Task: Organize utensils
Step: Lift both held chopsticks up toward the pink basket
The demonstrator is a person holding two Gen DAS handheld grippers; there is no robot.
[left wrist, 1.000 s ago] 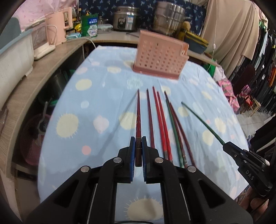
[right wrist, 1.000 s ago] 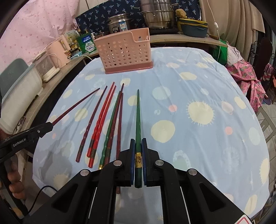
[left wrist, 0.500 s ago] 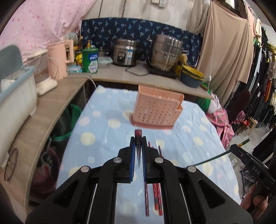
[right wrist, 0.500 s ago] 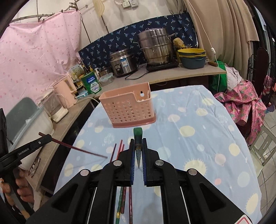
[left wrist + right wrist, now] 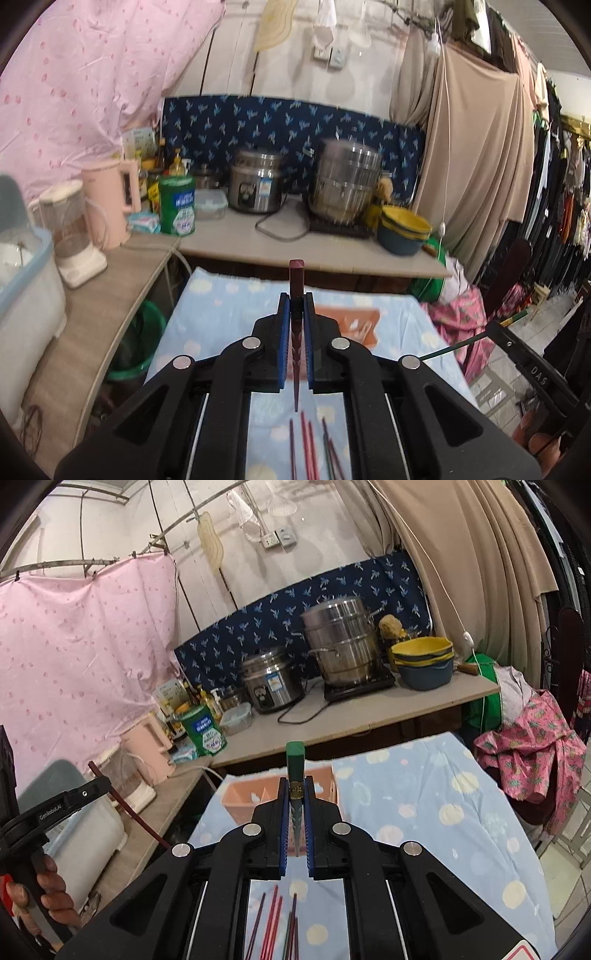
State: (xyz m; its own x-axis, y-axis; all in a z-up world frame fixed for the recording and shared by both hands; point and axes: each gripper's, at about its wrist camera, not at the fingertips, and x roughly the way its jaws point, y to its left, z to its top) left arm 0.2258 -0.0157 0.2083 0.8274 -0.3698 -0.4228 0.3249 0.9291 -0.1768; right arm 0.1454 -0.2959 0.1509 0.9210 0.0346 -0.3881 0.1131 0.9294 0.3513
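Cluttered kitchen corner, blue dotted tablecloth (image 5: 424,794) on the table, steel pots and a pink kettle on the counter behind. Big change over the last second: both grippers were low over the cloth with chopsticks lying flat ahead of them, now both have lifted and tipped up, so the views show the back wall and only the tips of the leftover chopsticks (image 5: 314,443) at the bottom edge. Left gripper (image 5: 295,321) is pinched tight on a dark red chopstick (image 5: 296,277), thick end poking up past the pads, thin end hanging down. Right gripper (image 5: 296,805) is clamped the same way on a green chopstick (image 5: 295,760). Pink basket (image 5: 251,797) sits on the cloth beyond both grippers, partly hidden by the fingers, holder looks empty as far as visible. Reads as pick done for one stick per hand, carry to basket under way; five or so sticks left on the cloth, so early in the task.
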